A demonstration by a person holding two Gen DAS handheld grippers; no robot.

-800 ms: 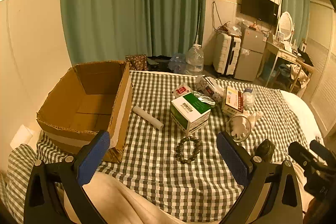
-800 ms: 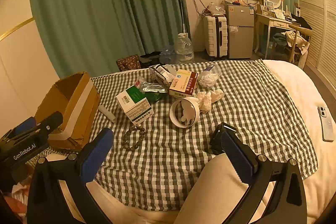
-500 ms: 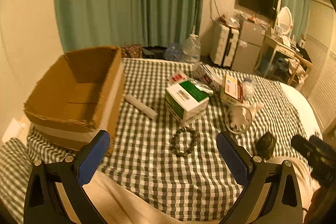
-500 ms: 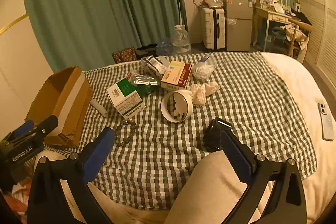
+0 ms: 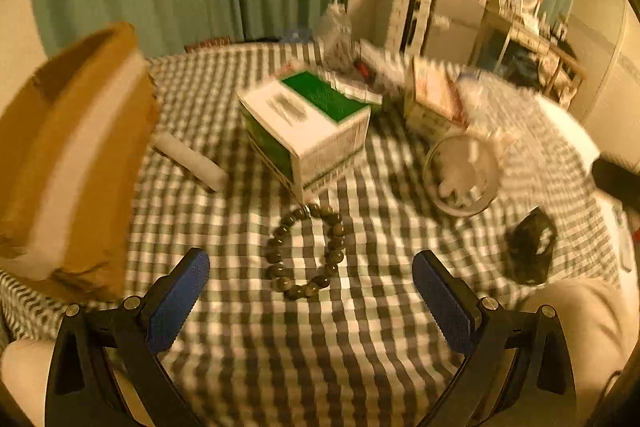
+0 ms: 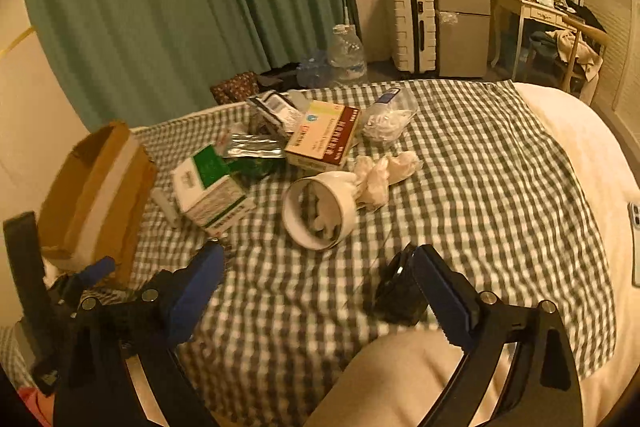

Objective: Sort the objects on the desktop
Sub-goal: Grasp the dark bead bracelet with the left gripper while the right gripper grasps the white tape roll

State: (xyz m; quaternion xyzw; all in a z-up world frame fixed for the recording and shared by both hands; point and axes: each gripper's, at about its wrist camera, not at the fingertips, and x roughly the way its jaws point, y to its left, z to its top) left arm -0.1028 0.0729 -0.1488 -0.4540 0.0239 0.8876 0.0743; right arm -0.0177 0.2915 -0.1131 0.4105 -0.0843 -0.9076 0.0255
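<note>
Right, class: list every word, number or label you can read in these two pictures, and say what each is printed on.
Nothing can be read with certainty.
Green-and-white cardboard box: dark print on top and side, blurred.
Red-and-cream carton: printed characters, too small to read.
Black-and-white striped packet: label, unreadable.
Grey fridge: small sticker on the door, too small to read.

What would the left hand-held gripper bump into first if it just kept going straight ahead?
Most likely the bead bracelet: it lies on the checked cloth between and just ahead of the open left hand-held gripper. The green-and-white box sits behind it. Depth is uncertain.
</note>
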